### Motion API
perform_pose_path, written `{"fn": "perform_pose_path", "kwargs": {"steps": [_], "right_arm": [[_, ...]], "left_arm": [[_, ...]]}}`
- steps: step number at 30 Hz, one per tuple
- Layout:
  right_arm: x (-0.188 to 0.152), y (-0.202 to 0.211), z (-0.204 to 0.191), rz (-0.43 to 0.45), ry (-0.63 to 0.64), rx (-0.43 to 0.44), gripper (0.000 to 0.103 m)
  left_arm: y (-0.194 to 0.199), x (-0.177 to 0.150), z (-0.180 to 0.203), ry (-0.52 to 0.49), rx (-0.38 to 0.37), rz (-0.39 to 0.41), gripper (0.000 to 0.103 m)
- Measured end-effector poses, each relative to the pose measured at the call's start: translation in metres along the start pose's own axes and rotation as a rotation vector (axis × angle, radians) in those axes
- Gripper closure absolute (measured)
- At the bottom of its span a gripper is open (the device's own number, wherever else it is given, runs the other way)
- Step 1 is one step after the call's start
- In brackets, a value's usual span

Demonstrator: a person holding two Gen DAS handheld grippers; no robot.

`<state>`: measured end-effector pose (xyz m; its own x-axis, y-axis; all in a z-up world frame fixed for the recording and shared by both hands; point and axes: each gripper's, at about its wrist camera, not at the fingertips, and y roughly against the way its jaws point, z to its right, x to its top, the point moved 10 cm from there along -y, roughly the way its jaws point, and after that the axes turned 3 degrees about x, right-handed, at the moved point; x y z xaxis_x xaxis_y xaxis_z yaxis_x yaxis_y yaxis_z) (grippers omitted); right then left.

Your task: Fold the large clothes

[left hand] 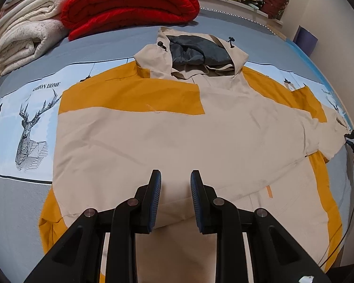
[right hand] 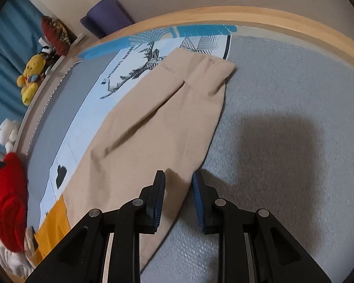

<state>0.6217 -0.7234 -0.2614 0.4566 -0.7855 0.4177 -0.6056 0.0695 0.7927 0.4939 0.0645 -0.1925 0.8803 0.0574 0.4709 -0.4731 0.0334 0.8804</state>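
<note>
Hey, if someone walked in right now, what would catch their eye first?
The big beige and mustard hooded jacket spread flat across the bed, one beige sleeve stretched out toward the wooden bed edge. Behind its hood sits a bright red folded blanket, beside a cream one.

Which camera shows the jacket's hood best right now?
The left wrist view: the hood lies flat at the top of the jacket, grey lining and both cord toggles visible. The right wrist view shows only a beige sleeve, no hood.
</note>
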Motion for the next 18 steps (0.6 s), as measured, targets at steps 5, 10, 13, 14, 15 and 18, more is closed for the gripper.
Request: {"fn": "perform_pose_path", "kwargs": {"steps": [5,10,13,14,15,18], "right_arm": [[0.005,-0.001,-0.006,0.011,0.01,-0.022,0.077],[0.01,0.002,-0.012,0.023,0.043,-0.03,0.086],[0.015,0.014,-0.022,0.054,0.075,-0.029,0.096],[0.017,0.02,-0.03,0.073,0.103,-0.037,0.097],[0.02,0.024,-0.035,0.084,0.118,-0.041,0.098],[0.023,0.048,-0.068,0.132,0.178,-0.053,0.099]], "left_arm": [[0.001,-0.001,-0.005,0.005,0.005,0.001,0.08],[0.005,-0.002,-0.01,0.011,0.001,0.003,0.08],[0.007,-0.001,-0.013,0.014,-0.001,0.006,0.08],[0.008,-0.001,-0.014,0.017,-0.003,0.007,0.08],[0.009,-0.001,-0.016,0.02,-0.004,0.006,0.08],[0.014,0.001,-0.022,0.039,-0.013,0.013,0.08]]}}
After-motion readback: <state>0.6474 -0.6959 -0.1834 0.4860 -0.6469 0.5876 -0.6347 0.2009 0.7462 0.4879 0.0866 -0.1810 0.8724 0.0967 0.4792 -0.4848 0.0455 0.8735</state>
